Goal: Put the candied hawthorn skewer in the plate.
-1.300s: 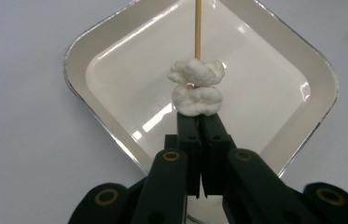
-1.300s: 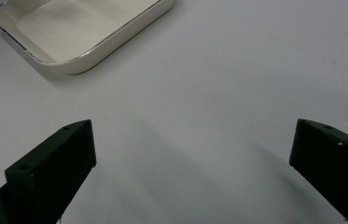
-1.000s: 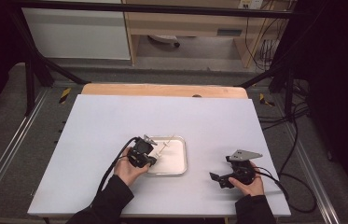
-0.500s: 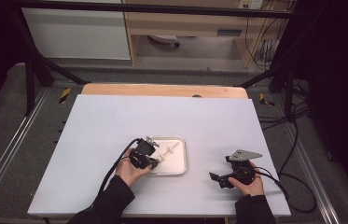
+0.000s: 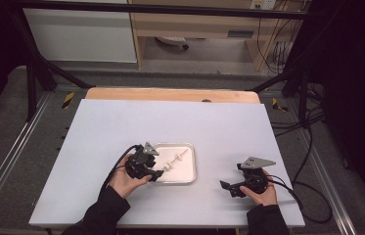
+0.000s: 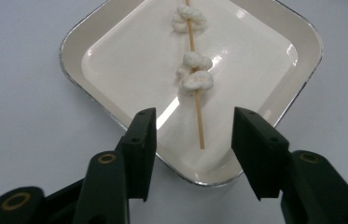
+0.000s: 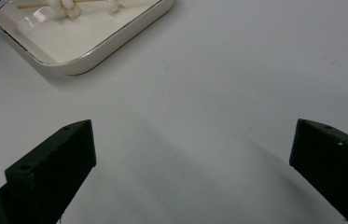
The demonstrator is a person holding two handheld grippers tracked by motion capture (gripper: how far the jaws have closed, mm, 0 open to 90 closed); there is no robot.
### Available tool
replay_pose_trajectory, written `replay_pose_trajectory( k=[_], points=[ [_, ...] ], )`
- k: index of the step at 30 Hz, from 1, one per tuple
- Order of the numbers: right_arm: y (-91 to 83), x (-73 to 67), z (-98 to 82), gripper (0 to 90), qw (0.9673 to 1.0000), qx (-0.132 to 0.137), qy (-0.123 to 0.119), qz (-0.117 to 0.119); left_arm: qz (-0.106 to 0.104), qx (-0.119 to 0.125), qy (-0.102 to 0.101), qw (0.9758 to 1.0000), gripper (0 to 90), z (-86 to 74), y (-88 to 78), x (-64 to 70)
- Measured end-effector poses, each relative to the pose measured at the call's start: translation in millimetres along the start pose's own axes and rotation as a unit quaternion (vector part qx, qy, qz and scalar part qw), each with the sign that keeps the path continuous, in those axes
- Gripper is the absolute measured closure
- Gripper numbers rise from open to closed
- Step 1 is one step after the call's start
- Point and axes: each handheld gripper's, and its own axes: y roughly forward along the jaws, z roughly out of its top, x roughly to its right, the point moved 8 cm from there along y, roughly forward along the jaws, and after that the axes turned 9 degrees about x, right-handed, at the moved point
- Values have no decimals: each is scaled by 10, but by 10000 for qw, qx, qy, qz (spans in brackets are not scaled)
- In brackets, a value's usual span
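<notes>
A: Left gripper (image 5: 156, 175) sits at the near-left corner of the tray (image 5: 188, 147), jaws apart, nothing between them. In the left gripper view its jaws straddle the near tip of the skewer (image 6: 195, 88).

B: Skewer location?

A: Lying flat inside the tray, mid-table, slightly left of centre. Thin pale wooden stick, three knobbly white lumps (image 6: 194, 70) threaded on it, maybe dough or marshmallow, can't tell.

B: Handling?

A: Likely very light. Stick stiff but snappable, lumps look soft and squashable. I'd take the bare near end of the stick, not the lumps.

B: Tray?

A: Shallow, glossy cream, rounded-square, silvery rim; probably slick. Table (image 5: 121, 127) is matte white.

B: Right side?

A: Right gripper (image 5: 231, 188) near the near-right edge, well apart from the tray, jaws wide, empty.
</notes>
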Motion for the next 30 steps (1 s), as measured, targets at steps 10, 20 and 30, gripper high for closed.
replay_pose_trajectory(
  k=[10,20,30],
  points=[
    [-7,-1,3,9,10000,7,25,-8,-96,291,-13,9995,263,-212,-239,-164],
    [-8,-1,-8,8,10000,-29,15,-10,144,666,-354,9970,134,-586,-470,-433],
    [1,-15,-35,8,9999,-103,22,-1,401,989,-624,9923,94,-922,-597,-636]
  ],
)
